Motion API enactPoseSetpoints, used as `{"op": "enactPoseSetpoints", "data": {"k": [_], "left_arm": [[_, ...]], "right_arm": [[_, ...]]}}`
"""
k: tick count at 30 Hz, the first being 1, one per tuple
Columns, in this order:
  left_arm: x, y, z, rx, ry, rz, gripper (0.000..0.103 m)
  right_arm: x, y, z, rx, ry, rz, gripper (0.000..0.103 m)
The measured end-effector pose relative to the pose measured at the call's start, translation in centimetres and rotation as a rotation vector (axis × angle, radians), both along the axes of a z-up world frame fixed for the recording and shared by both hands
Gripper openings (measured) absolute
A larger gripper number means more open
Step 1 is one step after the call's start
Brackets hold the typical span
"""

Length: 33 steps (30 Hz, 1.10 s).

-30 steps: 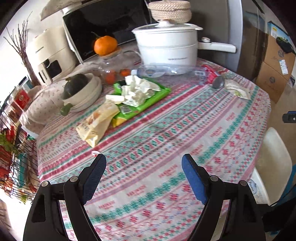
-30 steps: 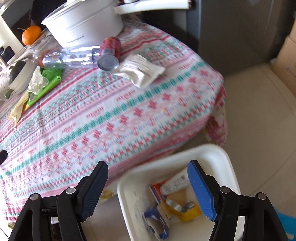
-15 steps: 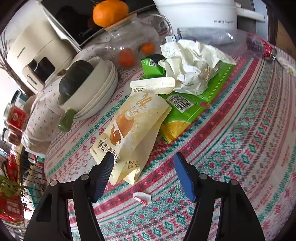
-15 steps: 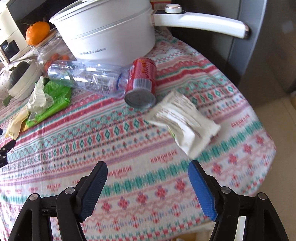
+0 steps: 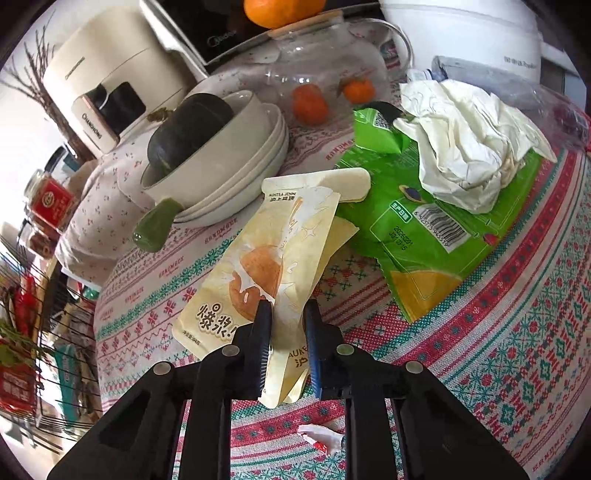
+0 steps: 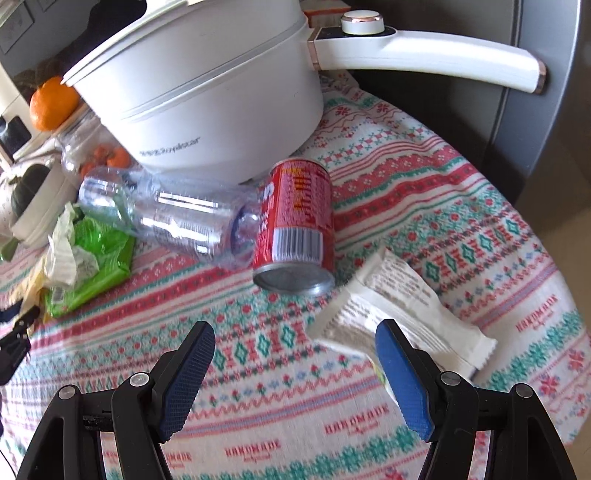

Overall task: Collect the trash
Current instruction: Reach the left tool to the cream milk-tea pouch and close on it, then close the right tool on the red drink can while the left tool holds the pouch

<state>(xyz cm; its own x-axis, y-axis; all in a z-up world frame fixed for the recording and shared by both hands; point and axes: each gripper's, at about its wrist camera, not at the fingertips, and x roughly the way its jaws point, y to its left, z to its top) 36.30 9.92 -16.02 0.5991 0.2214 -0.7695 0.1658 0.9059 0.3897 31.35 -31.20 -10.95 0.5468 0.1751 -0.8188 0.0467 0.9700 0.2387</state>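
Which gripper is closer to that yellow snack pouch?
Left. The left gripper has just been closing around the yellow snack pouch. The right gripper hangs open near the white wrapper.

My left gripper (image 5: 287, 314) hides the near end of the cream snack pouch (image 5: 273, 266), so I cannot tell whether the pads actually press it. The pouch covers one end of a pale flat packet (image 5: 351, 182), and crumpled white paper (image 5: 465, 147) buries part of the green wrapper (image 5: 424, 229). The orange (image 5: 284, 11) and the white pot (image 5: 480, 33) run off the top edge. In my right view, the white packet (image 6: 391, 314) is smeared, its print unreadable, and my right finger (image 6: 400, 376) covers its near corner.
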Motion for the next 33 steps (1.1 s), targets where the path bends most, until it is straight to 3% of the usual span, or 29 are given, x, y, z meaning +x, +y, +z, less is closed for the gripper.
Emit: {"op": "enactPoseSetpoints", "data": {"k": [6,10,14,21,33], "left_arm": [[-0.5,1.5,1.1,-0.096,0.005,0.039,0.016],[-1.5,2.3,2.1,-0.174,-0.004,0.070,0.016],[-2.6,3.0,3.0,-0.246,-0.006,0.103,0.015],[-5.9,2.7,5.9,-0.291,-0.037,0.108,0.014],[-14.2,-1.3,10.6,-0.396,-0.054,0.039,0.014]], "right_arm": [[3.3,0.0,-2.3,0.067,0.007,-0.025,0.076],[4.3,-0.5,-4.0,0.136,0.036,-0.054,0.057],[4.0,-0.4,-4.0,0.131,0.004,-0.052,0.055],[1.5,-1.0,-1.1,0.156,-0.056,-0.053,0.054],[-6.8,-2.1,5.7,0.180,-0.135,-0.034,0.055]]}}
